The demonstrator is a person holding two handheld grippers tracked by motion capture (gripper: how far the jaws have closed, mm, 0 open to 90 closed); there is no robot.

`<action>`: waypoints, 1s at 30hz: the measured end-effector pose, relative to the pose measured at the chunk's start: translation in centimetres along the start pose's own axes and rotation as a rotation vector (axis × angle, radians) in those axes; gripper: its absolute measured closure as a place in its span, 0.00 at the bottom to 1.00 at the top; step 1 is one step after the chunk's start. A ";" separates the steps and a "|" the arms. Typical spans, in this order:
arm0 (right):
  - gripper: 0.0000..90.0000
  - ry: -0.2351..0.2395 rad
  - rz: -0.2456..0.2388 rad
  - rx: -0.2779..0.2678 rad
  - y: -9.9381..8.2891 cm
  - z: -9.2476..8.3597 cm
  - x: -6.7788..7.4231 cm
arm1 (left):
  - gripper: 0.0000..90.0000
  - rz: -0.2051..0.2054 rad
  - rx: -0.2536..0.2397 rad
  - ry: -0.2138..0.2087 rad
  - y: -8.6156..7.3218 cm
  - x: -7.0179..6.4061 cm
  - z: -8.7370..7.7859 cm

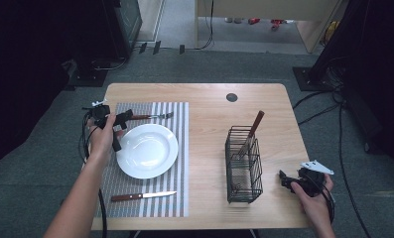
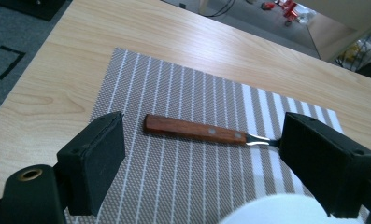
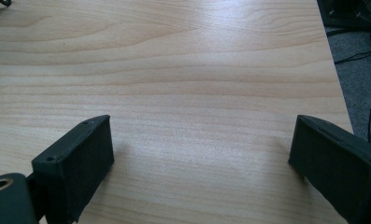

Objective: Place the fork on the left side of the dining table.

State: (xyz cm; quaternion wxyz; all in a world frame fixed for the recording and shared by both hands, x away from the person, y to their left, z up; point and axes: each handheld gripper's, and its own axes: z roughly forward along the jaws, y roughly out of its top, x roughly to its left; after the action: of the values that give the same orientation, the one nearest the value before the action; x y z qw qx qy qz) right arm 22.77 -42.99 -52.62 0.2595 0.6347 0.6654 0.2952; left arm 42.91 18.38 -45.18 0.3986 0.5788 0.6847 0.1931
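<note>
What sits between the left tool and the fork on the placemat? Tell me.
Nothing visible. The left tool is open, its jaws spread to either side of the fork, which lies flat on the striped placemat. The white plate sits nearer the person, beside that path.

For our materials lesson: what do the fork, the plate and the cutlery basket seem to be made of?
Fork: reddish-brown handle, apparently varnished wood with two pale rivets, and a shiny metal neck.
Plate: plain glossy white, probably glazed ceramic, though plastic is possible.
Cutlery basket: thin dark wire, likely coated metal.
</note>
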 end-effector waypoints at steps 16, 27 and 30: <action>0.06 0.003 0.001 -0.001 0.0 0.0 0.0 | 0.15 0.108 -0.038 -0.037 -1.3 -1.2 -4.5; 0.05 0.004 -0.003 0.002 0.1 0.1 0.0 | 0.15 0.129 -0.044 -0.054 -3.5 -0.4 -7.4; 0.05 0.004 -0.004 0.003 0.1 0.1 0.0 | 0.15 0.155 -0.046 -0.048 -4.5 -0.4 -8.3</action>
State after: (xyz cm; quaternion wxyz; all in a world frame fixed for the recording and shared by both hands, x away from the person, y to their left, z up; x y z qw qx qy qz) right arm 22.91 -42.97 -52.65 0.2578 0.6332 0.6675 0.2950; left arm 33.66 18.53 -43.25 0.4120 0.6252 0.6234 0.2253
